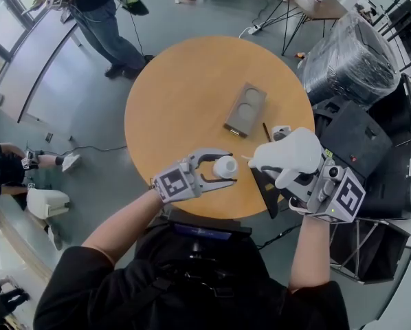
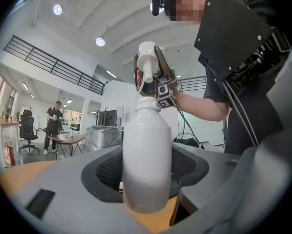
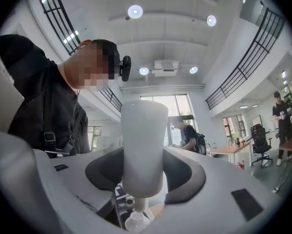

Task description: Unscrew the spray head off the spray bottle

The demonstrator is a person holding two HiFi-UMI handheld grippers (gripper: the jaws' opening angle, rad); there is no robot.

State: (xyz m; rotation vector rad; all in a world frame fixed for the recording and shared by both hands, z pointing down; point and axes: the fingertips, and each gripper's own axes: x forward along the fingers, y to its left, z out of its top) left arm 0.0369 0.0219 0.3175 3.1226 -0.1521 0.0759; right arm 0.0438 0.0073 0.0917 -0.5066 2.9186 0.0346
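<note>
The white spray bottle [image 1: 225, 166] stands upright over the table's near edge, with my left gripper [image 1: 231, 168] shut on its body [image 2: 146, 155]. Its neck [image 2: 148, 103] is uncovered. Just right of and above the bottle, my right gripper [image 1: 288, 165] is shut on the white spray head [image 1: 290, 153], which is lifted off the neck. In the left gripper view the spray head [image 2: 147, 62] hangs just above the bottle, and a thin dip tube [image 2: 144, 88] runs down toward the neck. In the right gripper view the spray head [image 3: 143, 145] fills the jaws, with the bottle's mouth [image 3: 136, 222] below it.
On the round wooden table [image 1: 178, 95] lie a grey two-hollow holder [image 1: 245, 108], a thin stick [image 1: 266, 130] and a small white-grey item [image 1: 281, 130]. A black flat piece [image 1: 269, 192] hangs at the near edge. A plastic-wrapped chair [image 1: 350, 60] stands right; people stand at the far left.
</note>
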